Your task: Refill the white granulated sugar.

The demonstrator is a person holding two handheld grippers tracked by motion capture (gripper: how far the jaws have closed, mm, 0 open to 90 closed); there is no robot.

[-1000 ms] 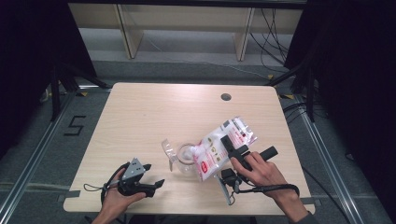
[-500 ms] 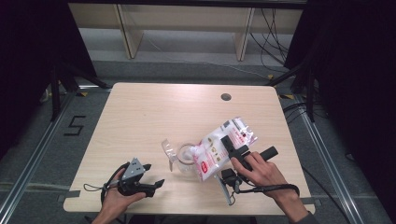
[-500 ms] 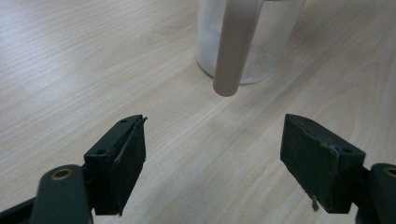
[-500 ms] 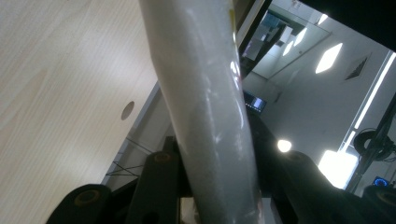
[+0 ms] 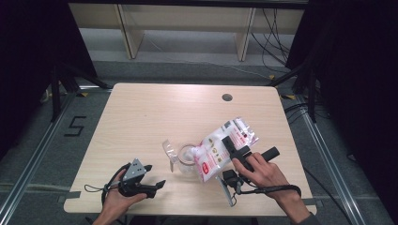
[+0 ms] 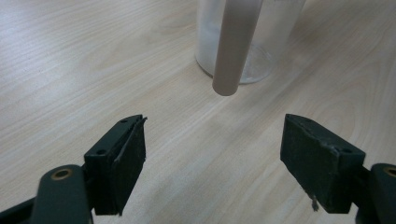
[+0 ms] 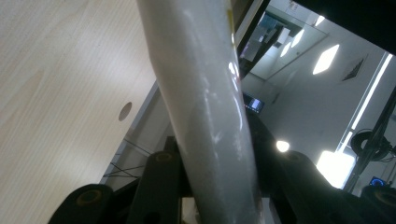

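A clear glass jar stands near the table's middle front, with a pale translucent piece sticking out on its left side. A white plastic bag with a red label leans tilted over the jar's rim. My right gripper is shut on the bag's upper side; in the right gripper view the bag runs up between the closed jaws of that gripper. My left gripper rests open near the front edge, left of the jar. Its jaws face the jar and a beige rod.
The wooden table has a round cable hole at the back right. Metal floor rails run along both sides, and shelving stands behind the table. A cable loops from the right gripper near the front edge.
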